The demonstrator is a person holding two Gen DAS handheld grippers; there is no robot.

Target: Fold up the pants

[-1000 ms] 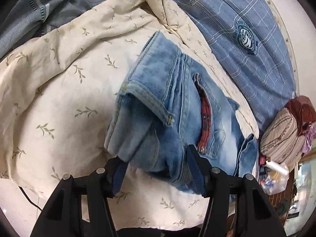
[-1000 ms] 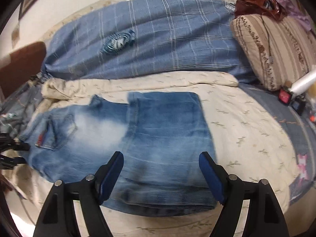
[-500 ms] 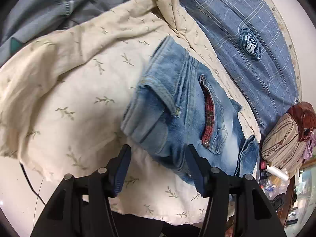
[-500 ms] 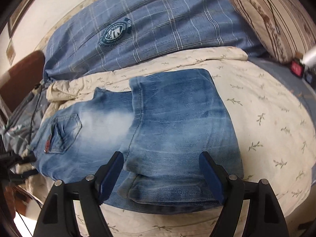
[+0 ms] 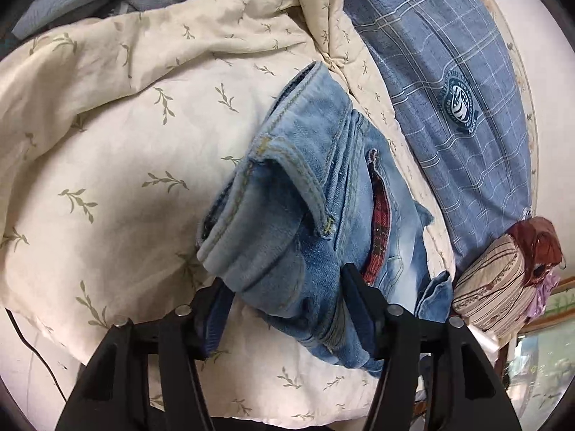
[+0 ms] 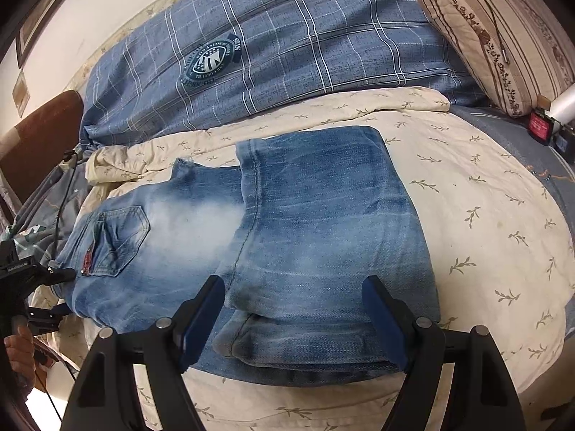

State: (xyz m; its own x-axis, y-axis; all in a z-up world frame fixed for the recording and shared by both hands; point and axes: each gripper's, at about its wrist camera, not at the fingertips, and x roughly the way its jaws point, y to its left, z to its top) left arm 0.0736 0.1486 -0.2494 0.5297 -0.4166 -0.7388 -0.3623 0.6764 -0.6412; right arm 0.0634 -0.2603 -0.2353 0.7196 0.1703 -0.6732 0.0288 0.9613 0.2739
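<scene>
The legs are lying folded over the jeans [image 6: 323, 222]; the left gripper [image 5: 284, 309] is closing on the waistband, the right gripper [image 6: 293, 318] hovering spread; the last fold is pending.

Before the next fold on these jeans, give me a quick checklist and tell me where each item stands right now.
1. Left tool around the waistband end: ok, bunched denim sits between its closing fingers.
2. Left grip firm: cannot tell, pad contact is hidden.
3. Right tool free: ok, open, hovering over the folded leg end.
4. Jeans legs folded over flat: ok, top layer lies smooth.
5. Bedspread clear beside the jeans: ok.
6. Waistband end flat: not ok, it is lifted and crumpled.
</scene>
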